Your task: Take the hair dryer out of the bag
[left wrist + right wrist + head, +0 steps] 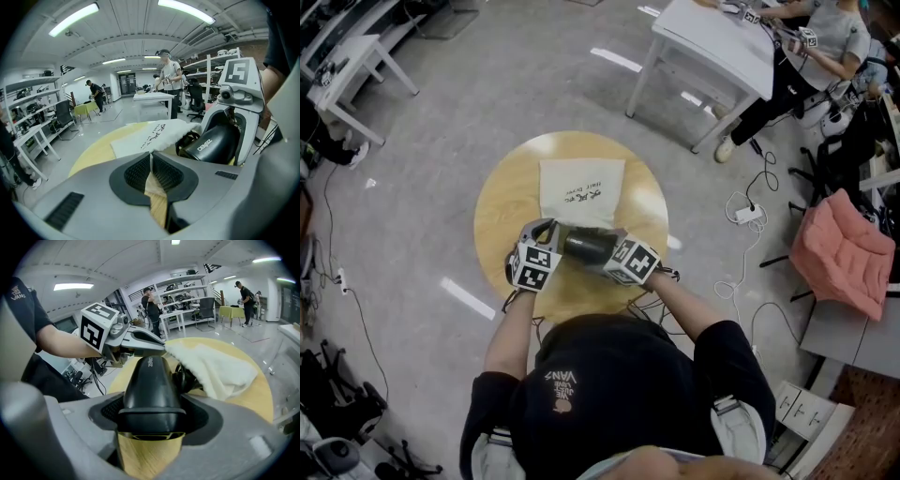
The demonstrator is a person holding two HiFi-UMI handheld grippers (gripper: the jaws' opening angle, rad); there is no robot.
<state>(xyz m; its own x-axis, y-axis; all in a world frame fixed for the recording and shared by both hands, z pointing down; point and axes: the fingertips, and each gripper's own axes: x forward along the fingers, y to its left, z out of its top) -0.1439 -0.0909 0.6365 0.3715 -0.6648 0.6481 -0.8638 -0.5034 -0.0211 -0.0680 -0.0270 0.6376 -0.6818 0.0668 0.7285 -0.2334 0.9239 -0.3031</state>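
Round wooden desk (502, 211), seen from above, with you standing at its 6 o'clock edge.

White cloth bag (581, 187): lies flat from the desk's centre out toward 12 o'clock, dark print on its upper face, mouth facing you at 6 o'clock.

Black hair dryer (586, 246): sits just off the bag's 6 o'clock edge, crosswise between your two hands and over the desk's near part. Its barrel is clear of the cloth. A dark coil of cord (185, 378) beside it lies at the bag's mouth, partly under the white fabric.

Right gripper (152, 413): comes in from about 4 o'clock of the dryer. Its fingers (108, 411) are clamped on the dryer's barrel, one pad on each side, with the barrel filling the gap. Whether the dryer rests on the wood or hangs above it I cannot tell.

Left gripper (151, 164): comes in from about 8 o'clock. Its fingers (134, 174) are pinched together on a thin fold of the bag's edge, and the cloth runs up from the pads to the rest of the bag. The two grippers are near each other, with the dryer between them.
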